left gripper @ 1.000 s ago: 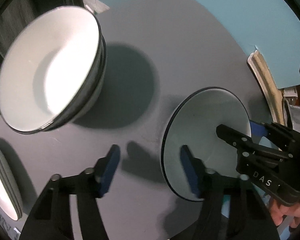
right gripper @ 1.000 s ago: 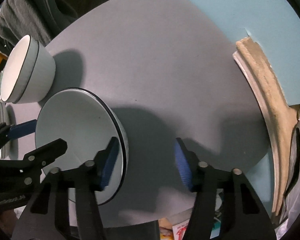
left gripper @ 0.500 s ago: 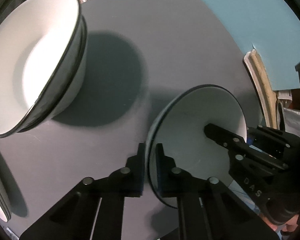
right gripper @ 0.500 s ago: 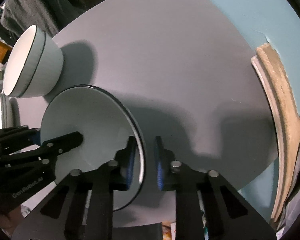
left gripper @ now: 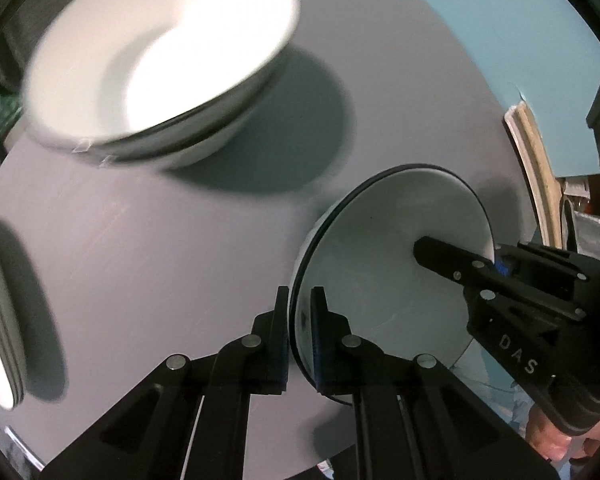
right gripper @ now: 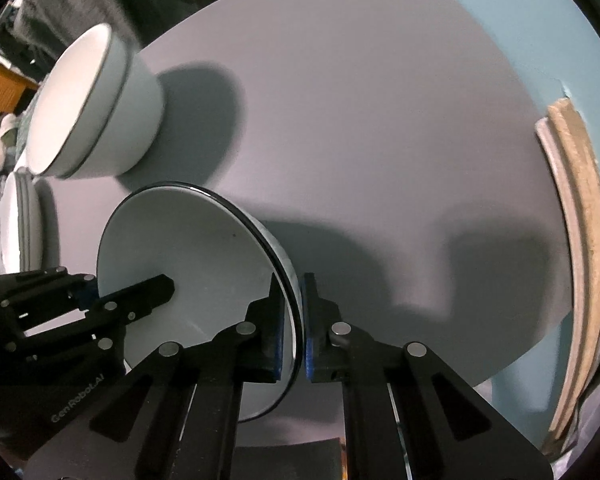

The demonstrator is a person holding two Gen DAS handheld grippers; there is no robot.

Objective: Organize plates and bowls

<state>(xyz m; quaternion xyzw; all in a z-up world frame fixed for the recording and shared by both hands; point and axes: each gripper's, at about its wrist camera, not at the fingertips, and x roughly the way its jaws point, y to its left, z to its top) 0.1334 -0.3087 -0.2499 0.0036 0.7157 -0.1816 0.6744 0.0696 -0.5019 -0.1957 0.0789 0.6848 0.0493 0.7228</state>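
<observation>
Both the left gripper [left gripper: 300, 336] and right gripper [right gripper: 292, 328] clench opposite rims of one bowl [right gripper: 188, 280], seemingly lifted beside the stacked bowls [right gripper: 96, 108]; uneven pulling could slip it.

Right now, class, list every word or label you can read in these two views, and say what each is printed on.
"DAS" – on the right gripper, in the left wrist view.
"GenRobot.AI" – on the left gripper, in the right wrist view.
Nothing readable on the bowl both grip, nor elsewhere.

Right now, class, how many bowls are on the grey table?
3, possibly more hidden: one bowl gripped by both hand-held grippers, and two nested bowls beyond it. The stack at the edge looks like plates.
</observation>
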